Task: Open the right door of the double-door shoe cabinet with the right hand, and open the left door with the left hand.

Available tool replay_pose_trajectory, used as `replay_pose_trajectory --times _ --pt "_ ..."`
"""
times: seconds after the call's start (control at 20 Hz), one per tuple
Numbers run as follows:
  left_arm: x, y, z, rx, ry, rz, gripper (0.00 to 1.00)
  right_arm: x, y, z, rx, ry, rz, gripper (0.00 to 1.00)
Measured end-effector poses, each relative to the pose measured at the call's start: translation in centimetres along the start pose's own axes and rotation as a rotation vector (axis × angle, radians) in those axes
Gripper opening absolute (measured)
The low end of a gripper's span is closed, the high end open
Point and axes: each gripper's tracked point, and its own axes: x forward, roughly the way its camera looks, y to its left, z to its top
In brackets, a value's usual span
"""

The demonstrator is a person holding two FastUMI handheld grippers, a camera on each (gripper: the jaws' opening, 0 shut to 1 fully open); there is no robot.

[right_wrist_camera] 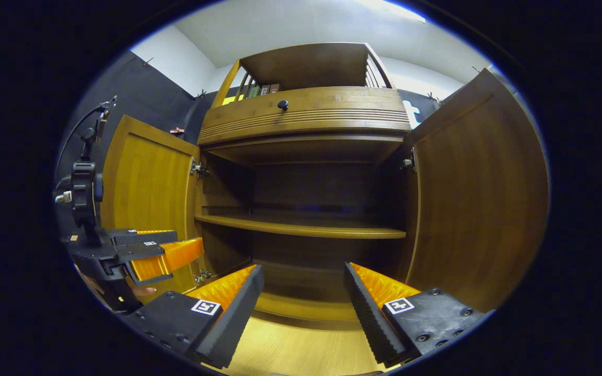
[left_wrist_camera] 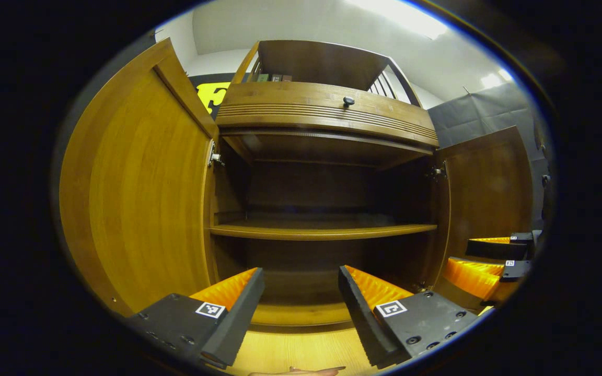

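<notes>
The wooden shoe cabinet [left_wrist_camera: 327, 112] stands straight ahead with both doors swung wide. In the left gripper view the left door [left_wrist_camera: 139, 193] fills the left side and the right door [left_wrist_camera: 489, 183] stands open at the right. My left gripper [left_wrist_camera: 301, 277] is open in front of the bare interior, holding nothing. Beside the right door, my right gripper [left_wrist_camera: 489, 256] is also seen there. In the right gripper view my right gripper [right_wrist_camera: 303, 274] is open and empty, with the right door [right_wrist_camera: 478, 198] close on its right. The left gripper [right_wrist_camera: 160, 250] hovers before the left door [right_wrist_camera: 147, 177].
Inside, a single wooden shelf [left_wrist_camera: 322, 230] spans the dark interior. A drawer with a black knob [left_wrist_camera: 348, 101] sits above the doors, under a railed top holding some books [left_wrist_camera: 269, 78]. Light wood floor [left_wrist_camera: 301, 350] lies below. A fingertip [left_wrist_camera: 301, 371] shows at the bottom edge.
</notes>
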Motion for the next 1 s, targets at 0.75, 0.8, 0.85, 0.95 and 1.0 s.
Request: replay_pose_trajectory --times 0.75,0.8,0.85,0.95,1.0 --pt "0.7 -0.8 -0.3 0.005 0.007 -0.018 0.9 0.9 -0.2 -0.4 -0.011 0.02 -0.007 0.98" --pt "0.7 -0.9 -0.3 0.005 0.007 -0.019 0.9 1.0 -0.5 -0.4 -0.012 0.02 -0.018 0.98" --pt "0.7 -1.0 -0.3 0.004 0.007 -0.019 0.89 1.1 -0.7 -0.4 -0.01 0.021 -0.026 0.98" --pt "0.8 -1.1 -0.4 0.0 0.008 -0.021 0.9 1.2 -0.7 -0.3 0.0 0.024 -0.028 0.98" --pt "0.8 -1.2 -0.4 -0.002 0.009 -0.021 0.9 1.2 -0.7 -0.3 0.005 0.024 -0.027 0.98"
